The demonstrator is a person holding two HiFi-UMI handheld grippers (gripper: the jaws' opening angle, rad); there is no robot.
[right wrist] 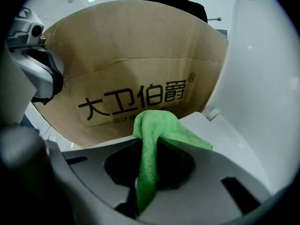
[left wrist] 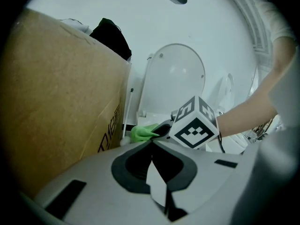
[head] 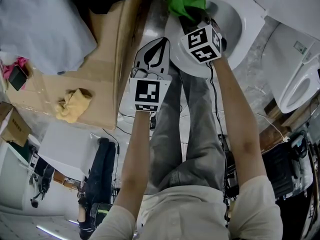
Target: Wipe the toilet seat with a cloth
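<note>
While the right claw (right wrist: 143,182) is clamped on a green cloth (right wrist: 157,125), the wiping itself looks barely begun. The cloth is pinched along its length between the jaws. Its loose end bunches out past the tips and spills to the right, onto the pale surface at the foot of the raised lid (right wrist: 267,88).

In the head view this claw is reached out over the toilet seat (head: 250,31), with the cloth at the far edge, on the side next to the cardboard box (right wrist: 131,69). Whether the cloth presses on the seat or only hangs just over it, I cannot tell.

The left claw (left wrist: 157,172) has its jaws brought together with nothing between them. It hangs just short of the toilet, between the box and the right arm, pointing roughly the same way as the other.

The coming stroke depends on where the seat lies from the cloth. Nearly all of the ring lies on the side of the cloth away from the box and back toward the person, its long axis running from the lid end to the near rim. So the right claw, which already has the cloth and is the nearer one, would likely drag it back along the ring. The box standing close beside the toilet leaves little room on that side.
</note>
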